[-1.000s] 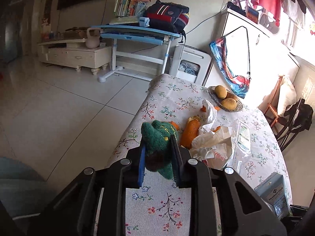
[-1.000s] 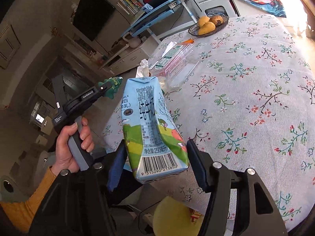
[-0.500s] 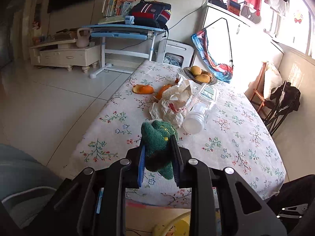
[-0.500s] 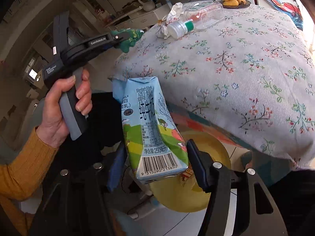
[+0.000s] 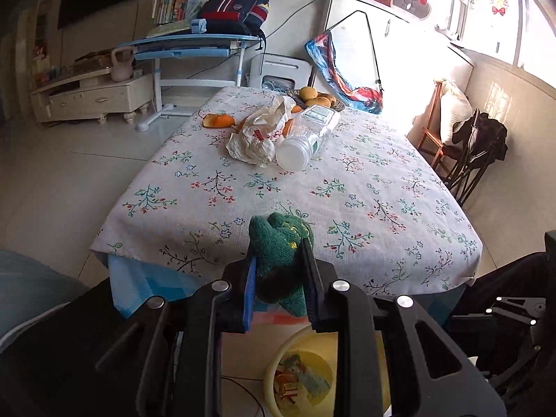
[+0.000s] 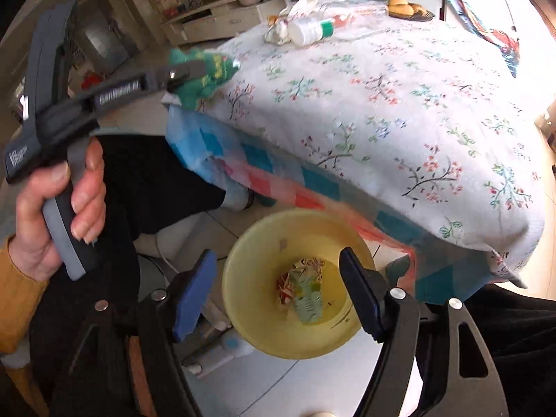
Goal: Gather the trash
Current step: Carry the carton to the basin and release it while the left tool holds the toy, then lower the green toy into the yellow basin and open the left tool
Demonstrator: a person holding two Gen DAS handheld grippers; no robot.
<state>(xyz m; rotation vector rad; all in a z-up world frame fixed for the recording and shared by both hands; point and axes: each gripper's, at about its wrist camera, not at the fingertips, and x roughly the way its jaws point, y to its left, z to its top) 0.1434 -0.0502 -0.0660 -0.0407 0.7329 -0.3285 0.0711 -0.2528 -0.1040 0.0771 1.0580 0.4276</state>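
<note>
The right tool (image 6: pixel 278 292) hangs spread and empty over the yellow bin (image 6: pixel 243 299) on the floor, where a carton (image 6: pixel 307 300) lies among scraps. The left tool (image 5: pixel 279 278) is clenched on a green knitted cloth (image 5: pixel 278 243) (hardly trash, I'd guess). Left on the surface (image 5: pixel 347 187): a crumpled bag (image 5: pixel 255 135), a plastic bottle (image 5: pixel 305 132) and orange peel (image 5: pixel 217 120), so roughly half remains.

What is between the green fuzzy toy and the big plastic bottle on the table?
Only bare flowered tablecloth lies between the green toy and the plastic bottle, seen in the left wrist view.
</note>
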